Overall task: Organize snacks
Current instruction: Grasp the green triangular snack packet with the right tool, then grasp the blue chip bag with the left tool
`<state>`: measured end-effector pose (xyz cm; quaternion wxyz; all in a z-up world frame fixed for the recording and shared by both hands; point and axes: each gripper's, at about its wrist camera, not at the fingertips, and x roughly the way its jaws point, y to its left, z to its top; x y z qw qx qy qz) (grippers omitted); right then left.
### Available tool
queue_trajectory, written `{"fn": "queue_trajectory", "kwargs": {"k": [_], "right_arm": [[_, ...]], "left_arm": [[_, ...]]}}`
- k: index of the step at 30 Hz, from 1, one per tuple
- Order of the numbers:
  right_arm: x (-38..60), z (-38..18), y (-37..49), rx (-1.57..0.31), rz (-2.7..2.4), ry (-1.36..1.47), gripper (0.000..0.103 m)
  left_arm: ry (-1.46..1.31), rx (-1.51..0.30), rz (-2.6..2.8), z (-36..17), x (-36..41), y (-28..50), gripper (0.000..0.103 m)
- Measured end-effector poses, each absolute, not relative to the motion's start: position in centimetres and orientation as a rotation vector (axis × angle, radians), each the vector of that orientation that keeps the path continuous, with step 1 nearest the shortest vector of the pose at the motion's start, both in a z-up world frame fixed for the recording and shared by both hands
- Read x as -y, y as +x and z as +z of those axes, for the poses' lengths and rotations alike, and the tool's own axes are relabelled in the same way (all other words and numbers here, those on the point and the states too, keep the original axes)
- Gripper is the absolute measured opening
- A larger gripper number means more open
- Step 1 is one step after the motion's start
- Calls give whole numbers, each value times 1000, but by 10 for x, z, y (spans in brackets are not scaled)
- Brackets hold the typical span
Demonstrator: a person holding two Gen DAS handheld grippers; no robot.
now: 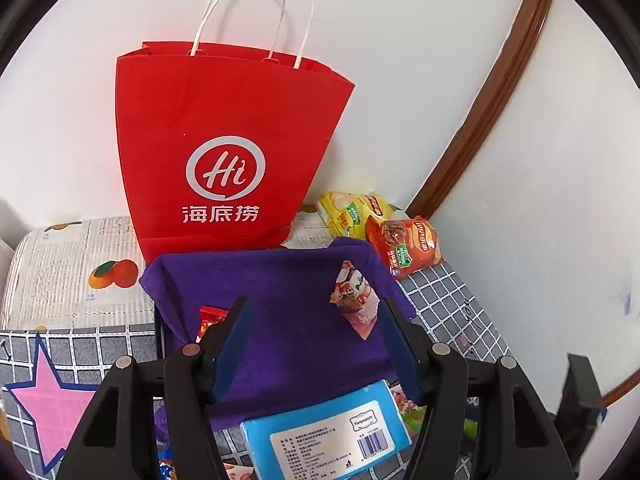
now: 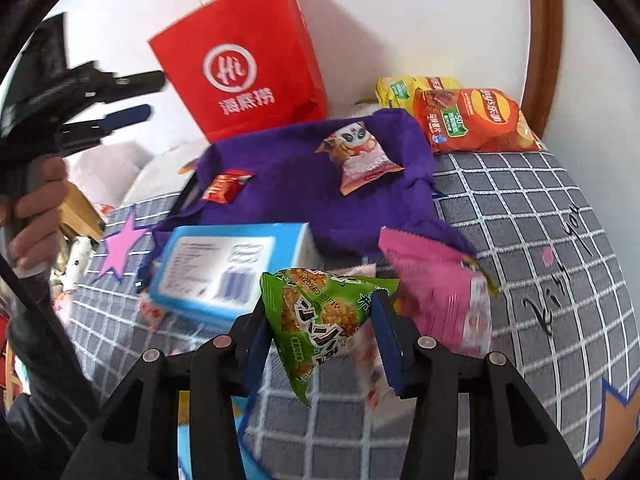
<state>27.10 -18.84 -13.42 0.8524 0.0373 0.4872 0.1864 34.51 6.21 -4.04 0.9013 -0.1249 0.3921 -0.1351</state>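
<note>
My right gripper [image 2: 320, 316] is shut on a green snack packet [image 2: 316, 316], held above the checked bedspread [image 2: 520, 216]. My left gripper [image 1: 314, 312] is open and empty, above a purple fabric bin [image 1: 288, 300]; it also shows in the right wrist view [image 2: 132, 96] at the left. The purple bin [image 2: 304, 184] holds a pink panda snack packet [image 2: 360, 156] and a small red packet [image 2: 224, 188]. The panda packet [image 1: 356, 300] and red packet [image 1: 210, 320] also show in the left wrist view. A pink snack bag [image 2: 440, 292] lies beside my right gripper.
A red paper bag [image 1: 224, 152] stands against the wall behind the bin. Yellow [image 1: 352, 212] and orange [image 1: 404, 248] chip bags lie at the back right. A blue tissue pack [image 1: 324, 432] lies in front of the bin. A brown curved frame [image 1: 480, 108] runs along the wall.
</note>
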Motion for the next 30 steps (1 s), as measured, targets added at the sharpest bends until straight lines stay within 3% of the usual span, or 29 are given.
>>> {"fn": "queue_trajectory", "kwargs": {"k": [8,16,18,21,24,26,27,30], "right_arm": [[177,-127,205,-1002,426,47,47],[170,-178,179,-1015,352,7,48],[174,-188,177,-1015,331,41,53],[183,-201,177,-1012,297,112,70],[189,-211,180,-988,270,177,69],[190,-211,178,-956,256,199,62],[190,-211,179,-953,259,206,51],[189,-211,181,-938,261,193,51]], "left_arm": [[-245,-793,-293,-29,-53,334,62],[-236,-797,-311,-24,-44,324,62],[-233,-794,-315,-22,-42,321,62],[-219,-785,-311,-20,-39,316,62],[-200,-788,-300,-20,-33,314,62],[-191,-793,-305,-21,-30,314,62],[-183,-795,-304,-21,-28,313,62],[-158,-800,-290,-23,-22,311,62]]}}
